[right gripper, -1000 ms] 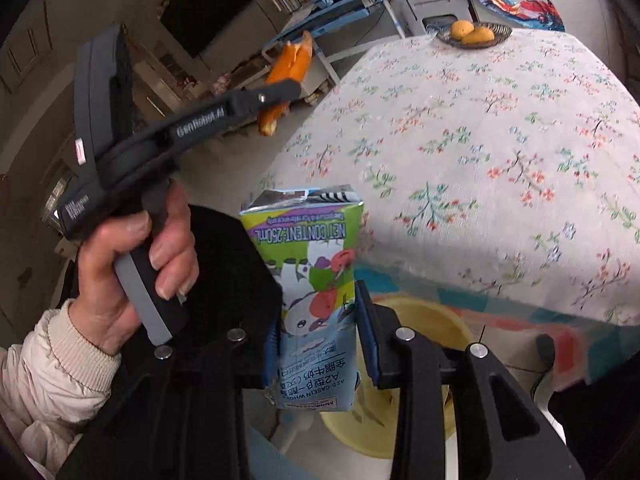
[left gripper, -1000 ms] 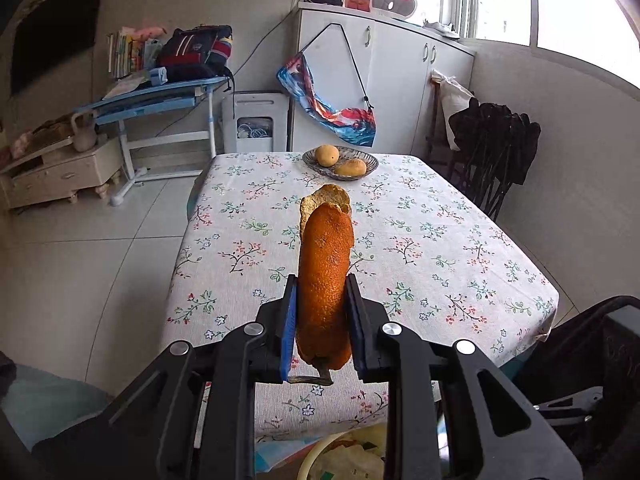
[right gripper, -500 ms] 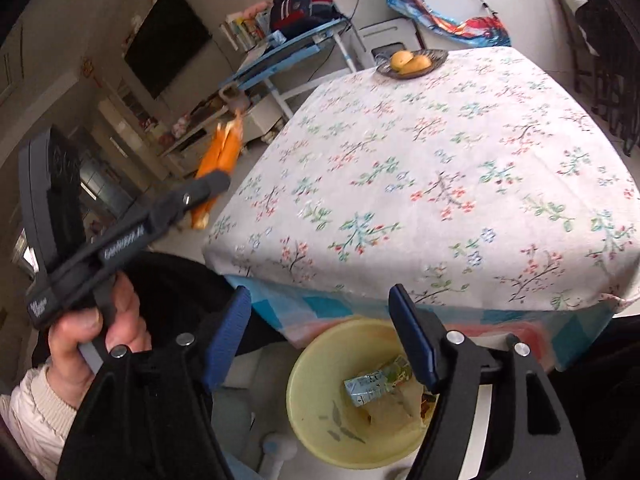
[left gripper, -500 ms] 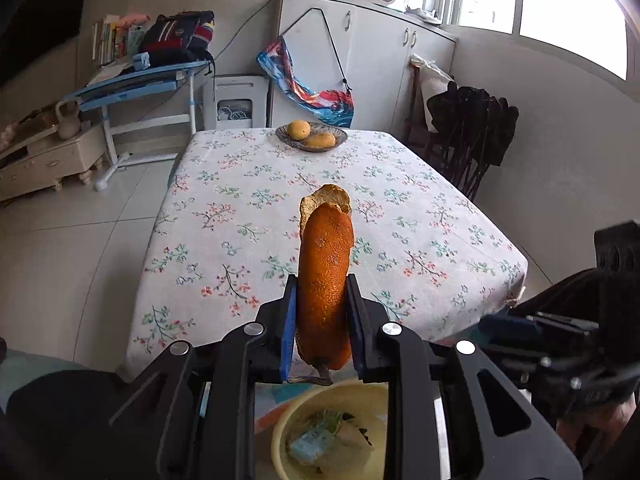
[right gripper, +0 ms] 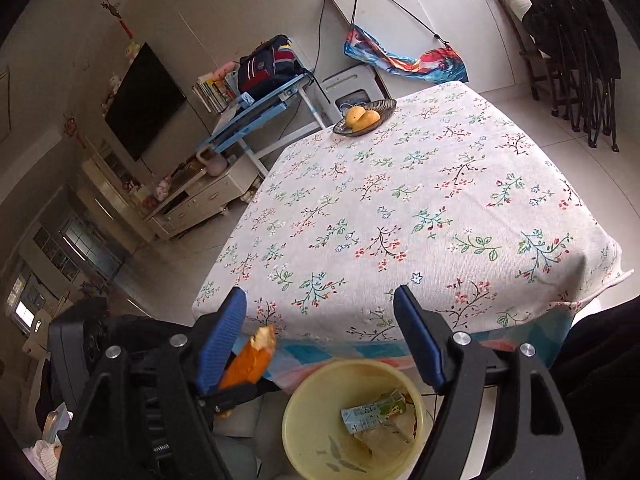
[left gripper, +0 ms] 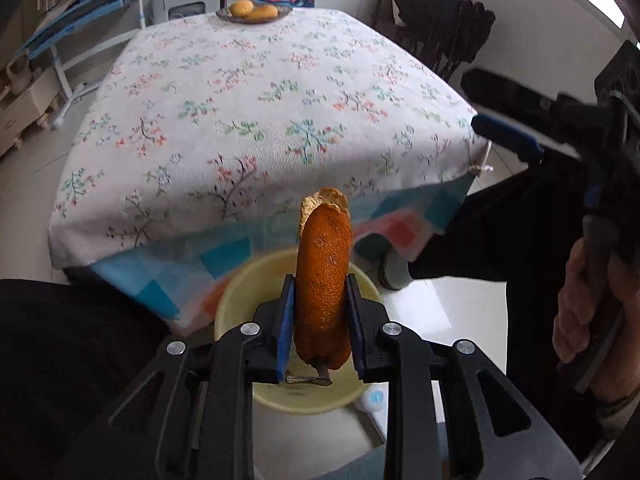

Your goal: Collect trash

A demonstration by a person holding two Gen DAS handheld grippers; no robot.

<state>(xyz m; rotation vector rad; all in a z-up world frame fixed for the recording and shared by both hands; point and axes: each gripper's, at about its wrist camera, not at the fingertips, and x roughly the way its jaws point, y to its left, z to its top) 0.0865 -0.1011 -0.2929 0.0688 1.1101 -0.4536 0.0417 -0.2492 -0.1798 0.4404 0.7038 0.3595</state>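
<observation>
An orange peel (left gripper: 323,280) is pinched upright in the left gripper (left gripper: 320,312), held above the yellow bin (left gripper: 236,292) at the edge of the cloth-covered counter (left gripper: 248,92). The right gripper (right gripper: 320,332) is spread wide with nothing between its fingers. A drink carton (right gripper: 374,412) is seen lying inside the bin.

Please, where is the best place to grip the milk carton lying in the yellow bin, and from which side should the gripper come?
Probably across the flat middle of the milk carton, coming straight down through the open top of the yellow bin. The carton lies on its side over other trash, so the wall blocks any sideways approach. The right gripper is open above it.
</observation>
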